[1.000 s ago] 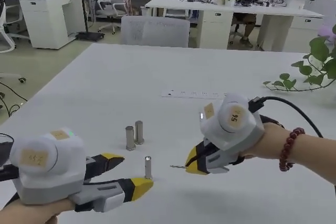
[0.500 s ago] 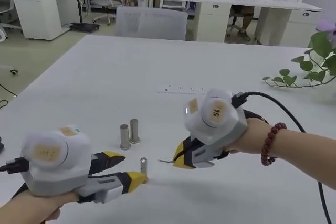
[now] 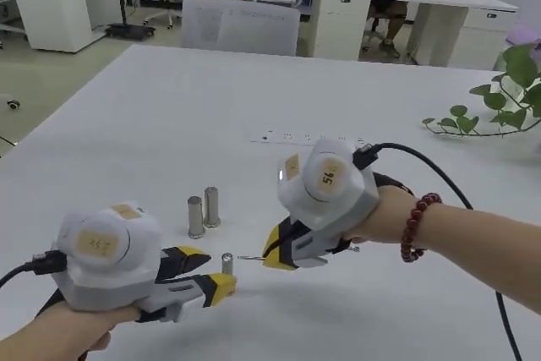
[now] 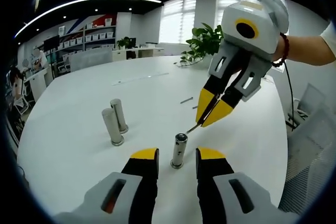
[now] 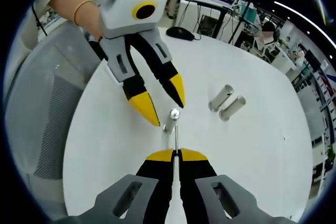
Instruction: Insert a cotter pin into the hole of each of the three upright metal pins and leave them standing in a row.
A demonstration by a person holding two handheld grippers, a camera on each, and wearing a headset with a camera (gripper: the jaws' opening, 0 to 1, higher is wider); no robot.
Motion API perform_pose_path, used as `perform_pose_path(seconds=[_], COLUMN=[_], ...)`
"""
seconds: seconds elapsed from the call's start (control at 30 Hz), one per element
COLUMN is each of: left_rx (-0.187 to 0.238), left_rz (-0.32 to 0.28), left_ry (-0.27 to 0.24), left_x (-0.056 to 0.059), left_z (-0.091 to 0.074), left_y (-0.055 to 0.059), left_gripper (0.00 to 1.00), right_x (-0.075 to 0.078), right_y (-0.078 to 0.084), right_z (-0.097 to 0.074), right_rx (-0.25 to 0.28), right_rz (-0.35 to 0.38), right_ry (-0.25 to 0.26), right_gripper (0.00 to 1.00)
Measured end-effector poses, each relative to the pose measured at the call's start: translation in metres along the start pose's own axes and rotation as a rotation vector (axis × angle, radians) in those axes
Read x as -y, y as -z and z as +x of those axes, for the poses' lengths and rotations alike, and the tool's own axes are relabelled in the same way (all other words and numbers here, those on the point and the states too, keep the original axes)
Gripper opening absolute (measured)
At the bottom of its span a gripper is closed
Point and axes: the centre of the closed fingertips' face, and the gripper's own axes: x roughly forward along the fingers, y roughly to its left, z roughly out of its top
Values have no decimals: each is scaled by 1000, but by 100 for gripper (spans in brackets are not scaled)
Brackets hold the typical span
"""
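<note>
Three short upright metal pins stand on the white table (image 3: 152, 124). The nearest pin (image 3: 226, 263) (image 4: 179, 150) (image 5: 170, 120) stands between the jaws of my left gripper (image 3: 205, 271) (image 4: 177, 156) (image 5: 164, 104), which is open, with a small gap on each side. My right gripper (image 3: 272, 256) (image 5: 177, 153) (image 4: 210, 115) is shut on a thin cotter pin (image 3: 251, 257) (image 5: 176, 134) (image 4: 192, 128), held level. Its free end sits right at the top of that nearest pin. The other two pins (image 3: 195, 217) (image 3: 211, 207) stand close together behind and to the left.
A small loose cotter pin (image 4: 186, 99) lies on the table beyond the right gripper. A leafy plant (image 3: 499, 90) reaches over the table's right edge. A black cable (image 3: 448, 188) trails from the right gripper. A chair (image 3: 241, 27) and desks stand beyond the far edge.
My right gripper has carried the cotter pin leftwards until its tip reaches the nearest pin's top. The left gripper stays around that pin. The head camera has tilted down.
</note>
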Motion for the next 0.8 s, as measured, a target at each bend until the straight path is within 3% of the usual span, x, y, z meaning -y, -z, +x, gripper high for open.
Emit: perform_pose_path(seconds=[0.3,0.47,0.8], left_rx=[-17,-26,-29], left_rz=[7,11,18], left_ry=[14,4,3], left_x=[3,1,2], left_z=[8,9,9], left_y=[4,6,7], left_gripper=[20,8,8], right_x=[-3,-2,-2], right_y=[-6,-7,-8], right_z=[4,6,8], right_rx=[9,7,-10], right_rz=[-8,-19,-30], right_ry=[-23,-25,-32], right_gripper=[4,4,4])
